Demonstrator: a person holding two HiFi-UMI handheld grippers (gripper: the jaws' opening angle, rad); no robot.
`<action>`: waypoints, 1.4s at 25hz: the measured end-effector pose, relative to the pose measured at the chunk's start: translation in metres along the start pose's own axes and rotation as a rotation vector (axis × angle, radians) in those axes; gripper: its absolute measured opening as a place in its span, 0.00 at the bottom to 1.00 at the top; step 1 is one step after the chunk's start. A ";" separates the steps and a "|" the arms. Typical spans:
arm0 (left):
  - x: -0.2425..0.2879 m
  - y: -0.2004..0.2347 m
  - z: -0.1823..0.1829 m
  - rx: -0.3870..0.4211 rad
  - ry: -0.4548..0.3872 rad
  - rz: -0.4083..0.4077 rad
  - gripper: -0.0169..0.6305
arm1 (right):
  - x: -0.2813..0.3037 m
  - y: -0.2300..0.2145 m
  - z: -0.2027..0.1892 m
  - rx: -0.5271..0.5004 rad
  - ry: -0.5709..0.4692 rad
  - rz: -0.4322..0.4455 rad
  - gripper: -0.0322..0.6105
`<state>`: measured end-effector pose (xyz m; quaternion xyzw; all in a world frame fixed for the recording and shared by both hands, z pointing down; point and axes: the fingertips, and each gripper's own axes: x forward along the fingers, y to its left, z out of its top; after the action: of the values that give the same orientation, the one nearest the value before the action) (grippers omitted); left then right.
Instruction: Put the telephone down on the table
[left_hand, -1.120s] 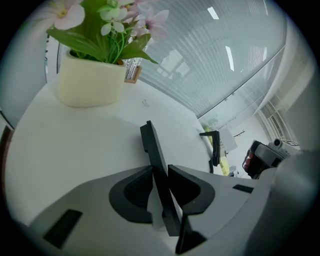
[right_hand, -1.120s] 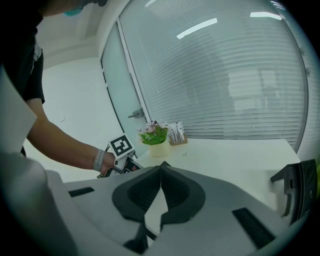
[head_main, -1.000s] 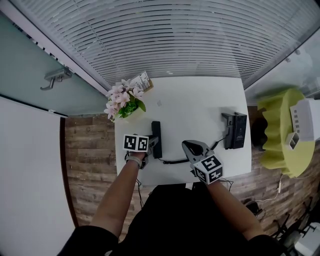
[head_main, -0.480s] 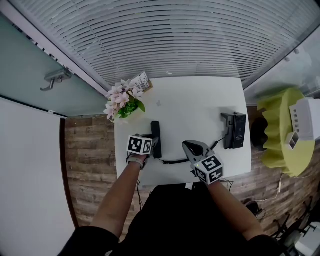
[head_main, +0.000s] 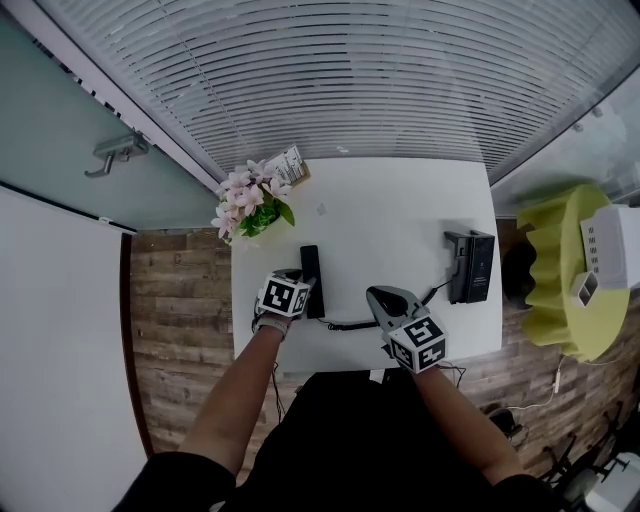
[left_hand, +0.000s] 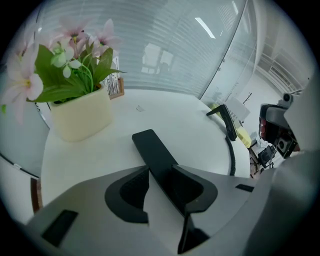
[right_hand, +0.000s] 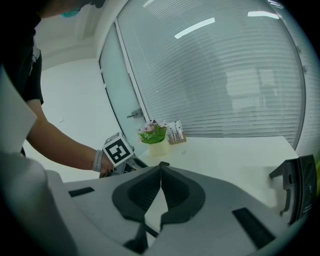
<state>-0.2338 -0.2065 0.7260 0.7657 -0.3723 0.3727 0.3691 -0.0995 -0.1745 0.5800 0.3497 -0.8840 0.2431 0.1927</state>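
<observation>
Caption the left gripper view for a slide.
Left gripper, jaws just opening, straddles the black telephone handset lying on the white table, flower pot nearby.

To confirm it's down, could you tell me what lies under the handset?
White table. The left gripper, whose jaws have just been opening, straddles the handset and hides what is beneath its near end.

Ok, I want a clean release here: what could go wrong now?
The left tongs have just been opening, with the flat black telephone handset between them on the white table; withdrawing askew could drag it. The black coiled cord runs close to the shut right tongs and might snag.
</observation>
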 end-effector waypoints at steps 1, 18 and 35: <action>0.000 0.000 0.000 0.005 0.000 0.001 0.26 | 0.000 0.000 0.000 0.000 0.001 0.001 0.09; -0.036 -0.020 0.021 0.061 -0.181 0.007 0.26 | -0.017 -0.004 0.010 -0.022 -0.038 -0.006 0.09; -0.168 -0.208 0.117 0.186 -0.675 -0.146 0.26 | -0.149 -0.014 0.089 -0.166 -0.271 0.023 0.09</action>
<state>-0.0979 -0.1623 0.4714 0.9006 -0.3819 0.1037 0.1797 -0.0035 -0.1556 0.4361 0.3519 -0.9230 0.1220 0.0968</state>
